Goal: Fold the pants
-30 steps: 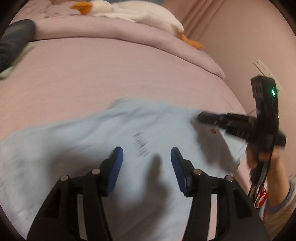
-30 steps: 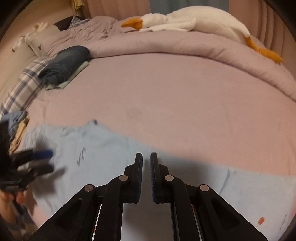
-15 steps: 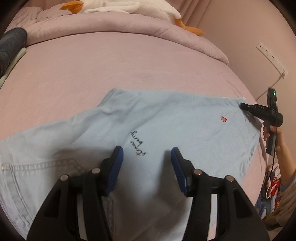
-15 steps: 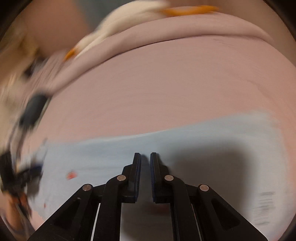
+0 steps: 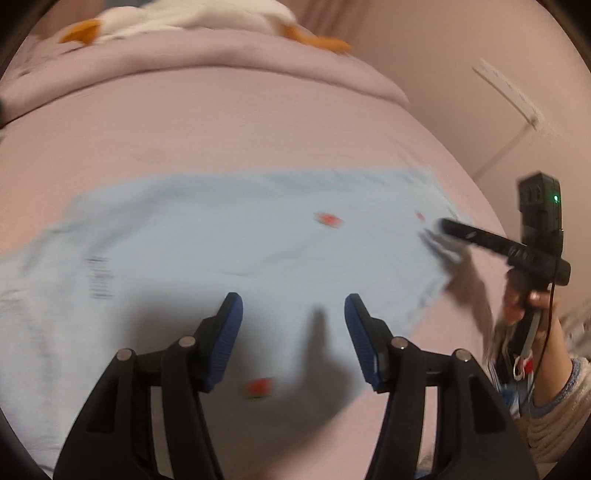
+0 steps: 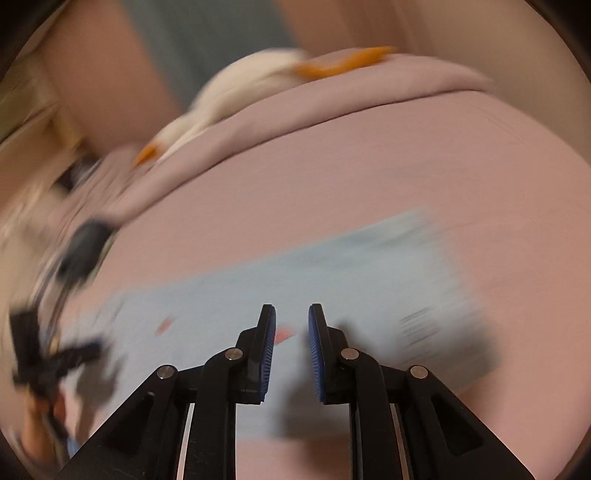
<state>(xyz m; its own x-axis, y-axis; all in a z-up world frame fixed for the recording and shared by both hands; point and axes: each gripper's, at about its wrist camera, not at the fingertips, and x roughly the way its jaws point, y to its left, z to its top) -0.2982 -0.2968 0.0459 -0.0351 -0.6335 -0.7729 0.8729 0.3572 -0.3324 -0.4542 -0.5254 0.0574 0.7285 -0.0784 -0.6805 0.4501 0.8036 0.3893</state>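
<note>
- The left gripper (image 5: 293,319) is hanging low over the pants (image 5: 207,236), and its blue fingers (image 5: 229,332) are apart and opening a bit more. Nothing is sitting between them; the cloth is lying under them.
- The right gripper (image 6: 291,343) is also hanging over the pants (image 6: 332,280). Its fingers (image 6: 267,347) are only a little way apart and are opening now. They are pinching nothing, as far as the blurry right wrist view is showing.
- The light blue pants are lying flat on the pink bed (image 5: 229,133), spread long from side to side. Small red marks (image 5: 327,218) and some dark writing (image 5: 99,277) are showing on the cloth.
- In the left wrist view, the other gripper is reaching toward the right end of the pants, with a hand (image 5: 524,299) holding it. That spot is blurry, so I cannot tell if it is touching the cloth.
- The job looks like it is only starting or partway done. The pants seem laid out smooth, maybe with one leg already on the other, but the short folds are not done yet.
- Farther back, a rolled pink blanket (image 5: 221,51) is lying across the bed, and a white toy goose (image 5: 184,18) is resting on it.
</note>
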